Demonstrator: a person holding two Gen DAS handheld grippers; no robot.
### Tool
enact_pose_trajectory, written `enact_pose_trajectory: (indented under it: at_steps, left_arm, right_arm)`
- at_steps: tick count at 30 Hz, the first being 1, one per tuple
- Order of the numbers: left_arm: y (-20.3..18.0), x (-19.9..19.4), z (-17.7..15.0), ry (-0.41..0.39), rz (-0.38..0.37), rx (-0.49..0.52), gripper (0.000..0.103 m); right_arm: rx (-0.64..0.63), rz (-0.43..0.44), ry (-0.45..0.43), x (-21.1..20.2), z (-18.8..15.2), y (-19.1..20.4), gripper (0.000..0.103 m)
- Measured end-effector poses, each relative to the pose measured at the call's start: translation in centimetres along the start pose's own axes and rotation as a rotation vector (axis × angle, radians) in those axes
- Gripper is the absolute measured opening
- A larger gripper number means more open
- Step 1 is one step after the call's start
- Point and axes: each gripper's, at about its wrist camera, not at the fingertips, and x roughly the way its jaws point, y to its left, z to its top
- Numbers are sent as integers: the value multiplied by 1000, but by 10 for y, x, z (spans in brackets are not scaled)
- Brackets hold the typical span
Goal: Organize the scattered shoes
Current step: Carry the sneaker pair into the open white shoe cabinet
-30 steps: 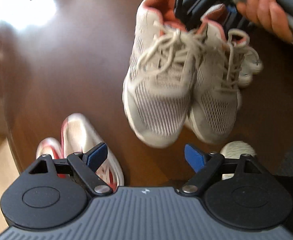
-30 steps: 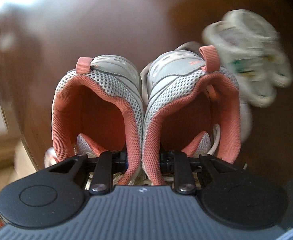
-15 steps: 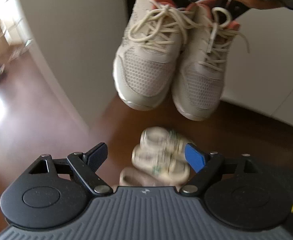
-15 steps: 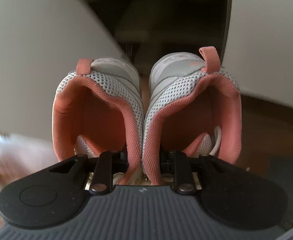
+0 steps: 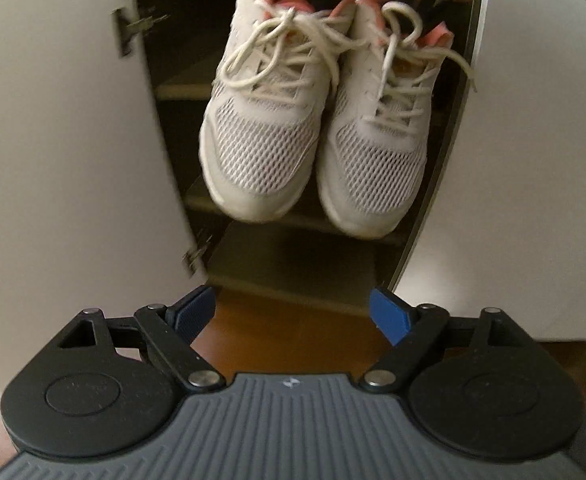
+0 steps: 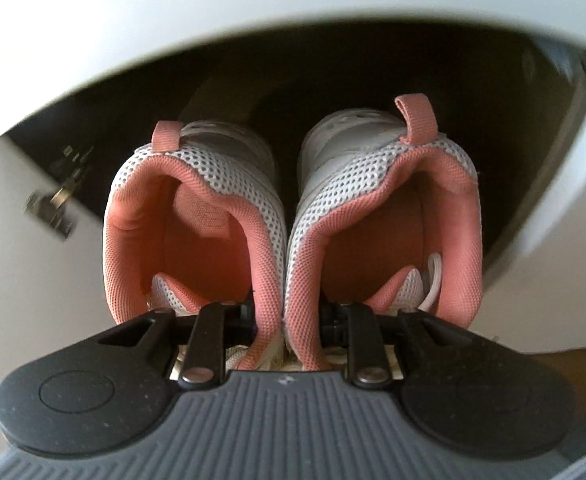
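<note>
Your right gripper (image 6: 287, 320) had its jaws clamped on the touching inner collars of a pair of white mesh sneakers with salmon-pink lining (image 5: 313, 128), one black finger (image 6: 209, 344) inside each shoe. The pair hung side by side in the air before the dark opening of a white shoe cabinet (image 5: 53, 140), heels up, long axes steeply tilted, toes pointing down toward its shelves (image 5: 293, 264). Your left gripper (image 5: 293, 316) sat below the toes, its jaws spread wide with nothing between the blue pads (image 5: 389, 314).
</note>
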Motion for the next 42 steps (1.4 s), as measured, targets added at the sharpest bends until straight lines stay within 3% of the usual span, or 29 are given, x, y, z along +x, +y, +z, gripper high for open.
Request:
enact_pose_trajectory:
  at_steps: [3, 11, 12, 13, 16, 18, 22, 29, 39, 42]
  left_arm:
    - [12, 24, 12, -21, -57, -41, 86]
    - [7, 70, 27, -18, -87, -100, 87]
    - [7, 75, 28, -16, -86, -99, 95]
    - [5, 78, 27, -14, -92, -97, 96]
    - [5, 89, 21, 15, -132, -61, 94]
    - [1, 96, 14, 33, -156, 26, 94]
    - [-2, 108, 15, 34, -110, 92, 94]
    - [24, 111, 36, 7, -100, 44, 94]
    - [37, 105, 48, 46, -96, 72, 94]
    - [40, 102, 50, 43, -89, 116, 93]
  right_arm:
    - [-4, -36, -32, 14, 13, 7, 21]
    - [-69, -100, -79, 31, 12, 38, 22]
    - [-76, -104, -75, 31, 13, 41, 22]
    - [-80, -109, -69, 31, 13, 44, 22]
    - [-101, -136, -65, 33, 16, 55, 23]
    - [-104, -155, -66, 35, 19, 61, 23]
    - [-113, -177, -81, 37, 22, 70, 23]
    - [-132, -216, -106, 37, 25, 87, 25]
    - [-151, -155, -199, 29, 25, 94, 39]
    - [-117, -112, -254, 41, 54, 67, 39]
